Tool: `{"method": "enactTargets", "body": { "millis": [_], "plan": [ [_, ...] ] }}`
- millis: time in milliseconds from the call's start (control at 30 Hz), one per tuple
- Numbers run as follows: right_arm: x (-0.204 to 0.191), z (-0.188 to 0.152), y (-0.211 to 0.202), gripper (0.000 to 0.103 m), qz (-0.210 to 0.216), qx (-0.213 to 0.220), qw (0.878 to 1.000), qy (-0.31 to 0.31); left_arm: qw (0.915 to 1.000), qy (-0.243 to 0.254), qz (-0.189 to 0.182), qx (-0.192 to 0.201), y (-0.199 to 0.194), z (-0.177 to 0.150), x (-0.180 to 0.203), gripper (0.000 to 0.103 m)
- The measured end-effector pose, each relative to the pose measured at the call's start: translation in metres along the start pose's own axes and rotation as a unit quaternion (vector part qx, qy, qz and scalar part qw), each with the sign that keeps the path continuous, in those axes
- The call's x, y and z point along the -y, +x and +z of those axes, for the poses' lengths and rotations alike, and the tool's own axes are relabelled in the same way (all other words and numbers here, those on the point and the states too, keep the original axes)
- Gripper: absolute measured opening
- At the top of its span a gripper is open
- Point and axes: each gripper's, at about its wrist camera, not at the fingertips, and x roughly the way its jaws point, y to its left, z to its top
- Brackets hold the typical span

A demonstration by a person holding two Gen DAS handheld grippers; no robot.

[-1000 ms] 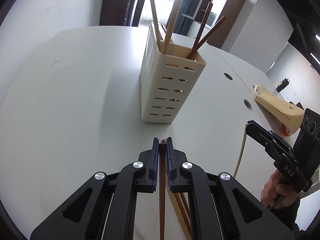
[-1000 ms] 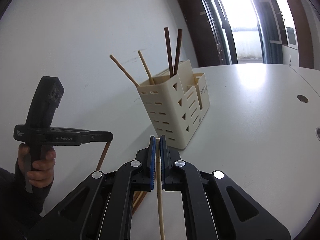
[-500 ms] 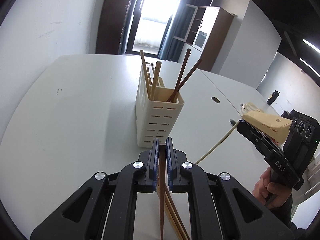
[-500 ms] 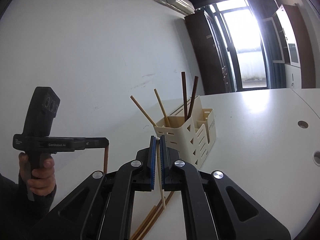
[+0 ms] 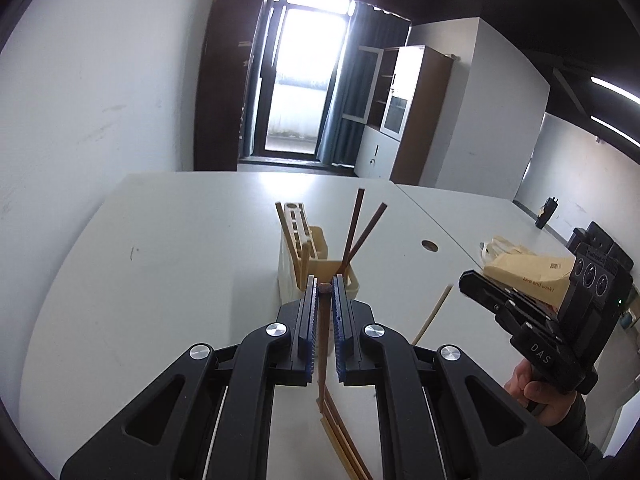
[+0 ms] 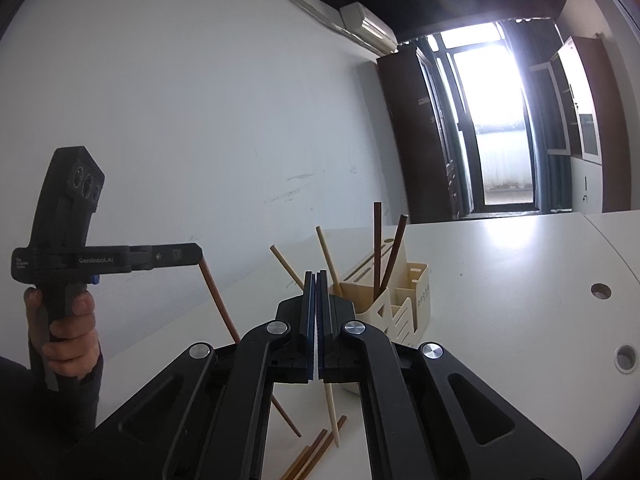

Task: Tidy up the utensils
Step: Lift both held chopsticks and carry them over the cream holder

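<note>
Left gripper (image 5: 325,296) fingers clenched on a dark chopstick (image 5: 322,344); right gripper (image 6: 317,280) clenched on a pale chopstick (image 6: 333,420). Both hang above the tabletop (image 5: 160,280), near the holder (image 5: 316,256). Risk: dangling sticks swing, miss a slot or tip the holder.

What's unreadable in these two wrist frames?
- Left wrist view: lower front of the utensil holder, hidden behind the left gripper.
- Left wrist view: loose chopsticks on the table, cut off by the bottom edge.
- Right wrist view: embossed lettering on the utensil holder, too small.
- Right wrist view: light chopstick's upper part, hidden between the right gripper's pads.
</note>
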Motion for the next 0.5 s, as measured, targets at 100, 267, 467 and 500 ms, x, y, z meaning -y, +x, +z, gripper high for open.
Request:
{"method": "enactTargets", "body": {
  "millis": [100,267,467,500],
  "plan": [
    [0.0,0.008,0.002,0.001,0.0,0.005,1.0,-0.004,0.9998,0.011,-0.005,0.017,-0.01,0.019,0.005,0.007],
    [0.002,0.013,0.006,0.001,-0.007,0.007,1.0,-0.007,0.9993,0.02,-0.005,0.03,-0.015,0.037,0.012,0.007],
    [0.043,-0.019,0.031,0.054,-0.06,-0.079,0.995,0.033,0.9995,0.014,-0.01,0.025,-0.01,0.035,0.009,0.007],
    [0.056,-0.031,0.041,0.061,-0.072,-0.107,0.99,0.054,0.9996,0.013,-0.01,0.024,-0.008,0.035,0.008,0.007]
  ]
}}
